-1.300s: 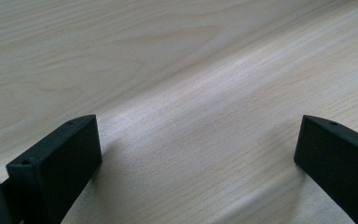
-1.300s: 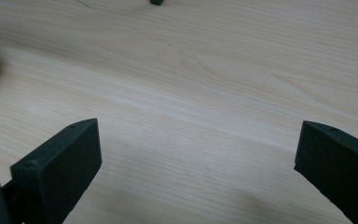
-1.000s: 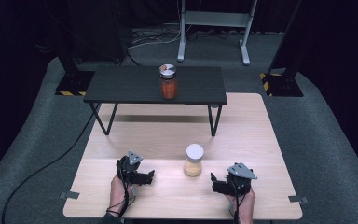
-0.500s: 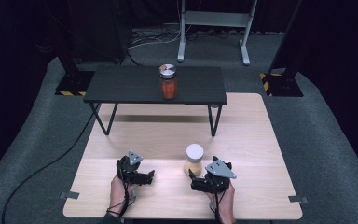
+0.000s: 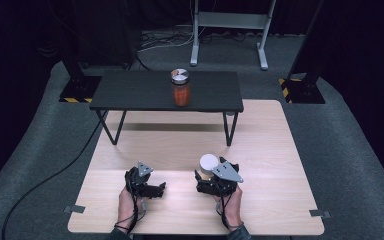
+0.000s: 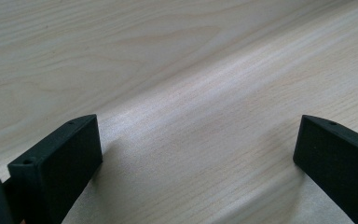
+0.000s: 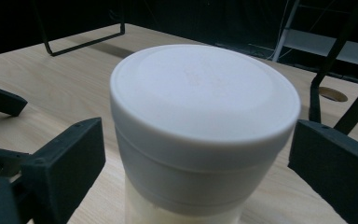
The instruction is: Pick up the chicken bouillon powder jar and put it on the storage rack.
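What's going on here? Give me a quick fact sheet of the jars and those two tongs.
Near jar: white-lidded jar, upright on the wooden table
Far jar: orange jar with a metal lid, on the black bench
Right tongs: open, jaws either side of the white lid, gaps visible
Left tongs: open over bare wood, holding nothing

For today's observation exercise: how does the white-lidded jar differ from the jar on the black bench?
The white-lidded jar stands on the wooden table, pale contents, between the open jaws of the right hand-held gripper. The orange jar has a metallic lid, orange contents, and stands alone on the raised black bench, farther from the person. Both are upright and lidded.
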Demonstrator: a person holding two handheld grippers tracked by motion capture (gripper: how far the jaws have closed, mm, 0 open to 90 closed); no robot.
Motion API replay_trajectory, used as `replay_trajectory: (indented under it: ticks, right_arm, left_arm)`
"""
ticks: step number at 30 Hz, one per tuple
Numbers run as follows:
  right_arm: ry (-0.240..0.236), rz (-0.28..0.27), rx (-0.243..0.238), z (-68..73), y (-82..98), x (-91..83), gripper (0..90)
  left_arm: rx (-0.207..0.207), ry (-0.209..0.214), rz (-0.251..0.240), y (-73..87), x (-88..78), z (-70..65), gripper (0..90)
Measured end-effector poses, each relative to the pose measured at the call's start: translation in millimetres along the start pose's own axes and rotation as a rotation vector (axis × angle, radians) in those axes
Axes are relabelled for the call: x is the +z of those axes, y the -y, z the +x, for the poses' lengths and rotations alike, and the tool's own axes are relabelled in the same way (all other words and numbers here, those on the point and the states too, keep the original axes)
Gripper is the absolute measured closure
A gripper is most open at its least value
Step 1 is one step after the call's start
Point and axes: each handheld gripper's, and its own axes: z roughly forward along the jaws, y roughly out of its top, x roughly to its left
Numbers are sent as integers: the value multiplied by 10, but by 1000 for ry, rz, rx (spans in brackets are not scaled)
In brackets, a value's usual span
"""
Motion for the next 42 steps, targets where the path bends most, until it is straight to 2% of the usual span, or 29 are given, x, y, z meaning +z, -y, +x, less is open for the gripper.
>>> replay_trajectory:
  ticks: [7,16,33,42]
  right_arm:
    - [-20,-28,12,-50,34,34,198]
    - [-40,-42,10,-72,47,27,325]
    - [-44,-48,18,-94,59,-2,332]
    - [-46,-51,12,-110,-9,-58,332]
  left_arm:
    - [0,0,-1,1,0,-1,6]
    - [0,0,0,0,0,0,6]
    - [0,0,-1,1,0,0,7]
    - [0,0,-1,1,0,0,7]
